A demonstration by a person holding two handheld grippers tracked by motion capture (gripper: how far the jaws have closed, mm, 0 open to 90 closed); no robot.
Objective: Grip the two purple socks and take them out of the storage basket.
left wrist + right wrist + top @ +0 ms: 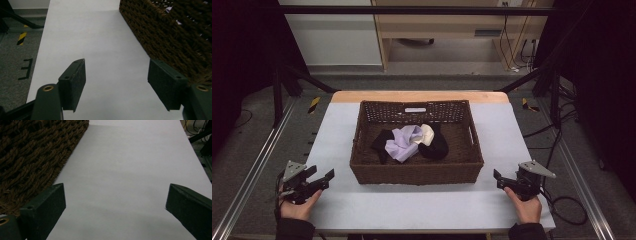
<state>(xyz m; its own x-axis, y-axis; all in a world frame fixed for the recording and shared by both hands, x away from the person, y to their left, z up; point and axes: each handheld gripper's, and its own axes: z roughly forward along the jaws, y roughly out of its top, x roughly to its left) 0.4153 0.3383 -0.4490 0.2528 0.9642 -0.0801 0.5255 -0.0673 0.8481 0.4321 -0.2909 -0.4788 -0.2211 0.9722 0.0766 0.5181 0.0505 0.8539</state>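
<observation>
A dark brown wicker basket (417,174) stands in the middle of the white table. Inside it lie crumpled cloths: a lilac one (402,142), a cream one (427,133) and black ones (436,147). My left gripper (323,178) rests at the table's front left, just left of the basket, open with nothing between its jaws. My right gripper (501,178) rests at the front right, also open and empty. The basket's woven wall (175,37) runs along the right of the left gripper view. In the right gripper view the basket's wall (30,152) takes up the left side.
The white table top (412,205) has free room in front of the basket and along both sides. A wooden strip (419,96) edges the far side. Metal frame rails (252,165) run beside the table, and cables (569,205) lie on the floor at right.
</observation>
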